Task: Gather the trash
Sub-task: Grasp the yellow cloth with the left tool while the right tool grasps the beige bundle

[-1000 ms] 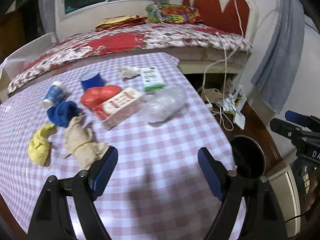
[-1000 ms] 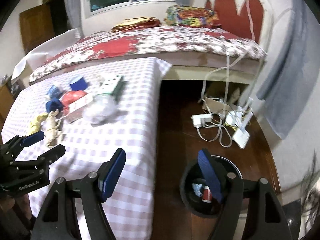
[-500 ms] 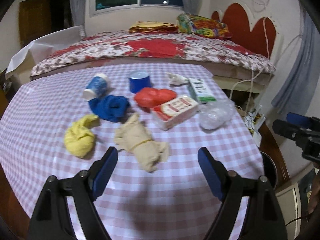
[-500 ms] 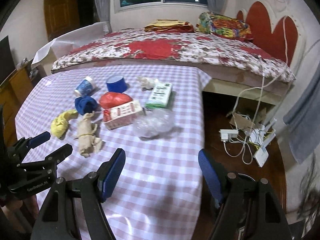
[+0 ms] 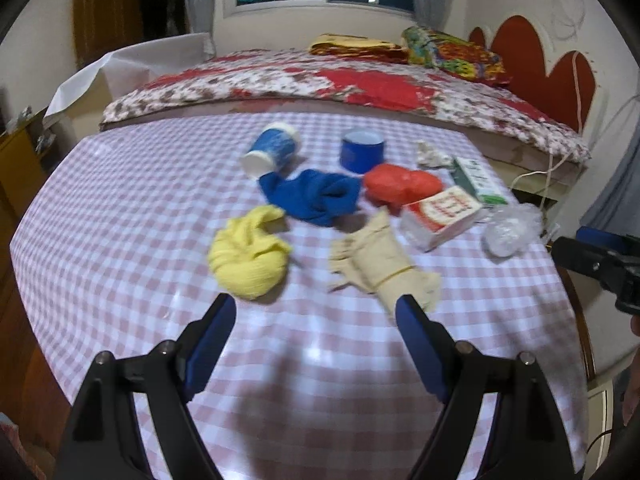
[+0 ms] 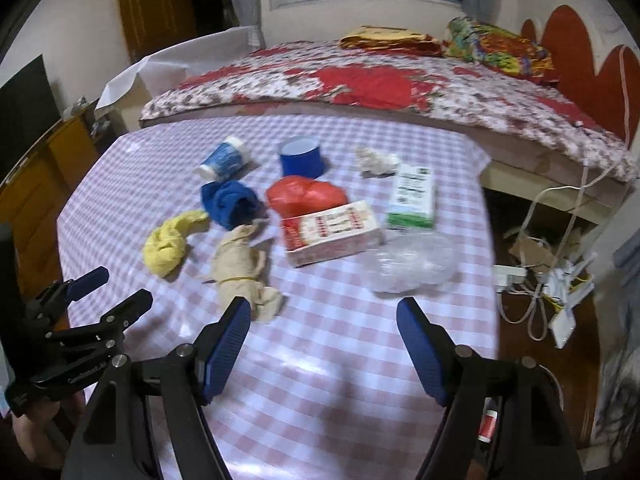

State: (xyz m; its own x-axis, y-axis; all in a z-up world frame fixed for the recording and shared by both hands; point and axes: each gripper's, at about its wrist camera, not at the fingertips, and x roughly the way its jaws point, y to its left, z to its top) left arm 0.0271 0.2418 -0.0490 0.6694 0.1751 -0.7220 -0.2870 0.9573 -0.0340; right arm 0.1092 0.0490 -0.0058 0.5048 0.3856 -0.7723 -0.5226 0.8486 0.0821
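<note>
A pink-checked table point(image 5: 120, 208) holds a heap of litter. In the left wrist view I see a yellow cloth point(image 5: 248, 258), a beige cloth point(image 5: 380, 264), a blue cloth point(image 5: 312, 196), a tipped paper cup point(image 5: 272, 148), a red bag point(image 5: 400, 186) and a red-and-white carton point(image 5: 440, 214). My left gripper point(image 5: 316, 320) hangs open just short of the yellow and beige cloths, holding nothing. In the right wrist view my right gripper point(image 6: 324, 320) is open and empty, near the beige cloth point(image 6: 240, 268) and a clear plastic bag point(image 6: 412, 264). The left gripper point(image 6: 112, 292) shows at lower left.
A blue round tub point(image 6: 302, 158), crumpled tissue point(image 6: 376, 160) and a green-and-white carton point(image 6: 414, 194) lie farther back. A bed point(image 6: 380, 80) stands behind the table. Cables and power strips point(image 6: 540, 280) litter the floor on the right. A wooden cabinet point(image 6: 40, 168) is at left.
Both views have swung left, away from the floor and the dark bin and over the table, so the litter now sits in the middle. Both grippers stayed open.
</note>
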